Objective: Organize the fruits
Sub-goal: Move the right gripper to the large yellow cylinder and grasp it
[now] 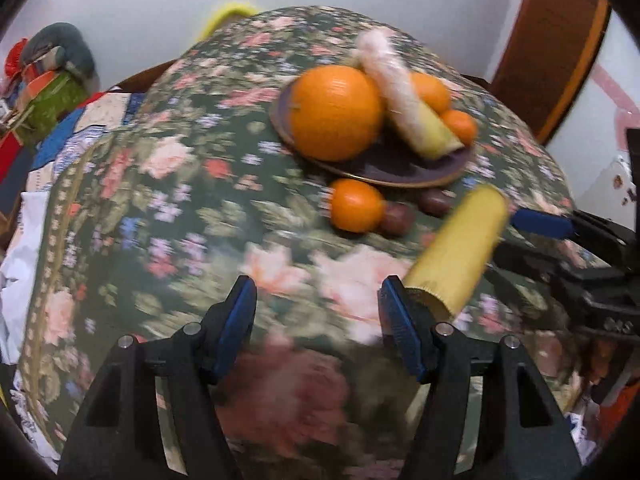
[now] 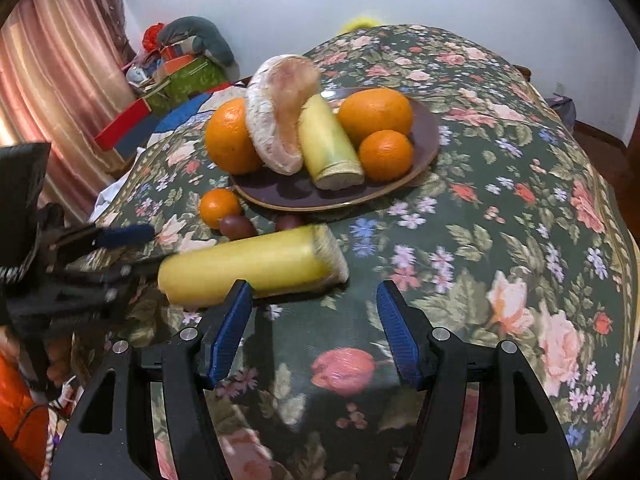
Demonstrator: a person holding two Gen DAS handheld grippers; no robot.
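Both sets of fingers were open, gripping nothing: left gripper, right gripper. Yellow stalk lay flat on the desk, near side of the plate, long axis left-right, cut end pointing right. Probably next for the plate, where fruit was already piled. Small orange sat loose beside it.

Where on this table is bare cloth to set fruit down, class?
Free: the tablecloth right of the plate, and ahead of the right gripper. Crowded: the plate, and the strip between it and the yellow piece, with the small orange.
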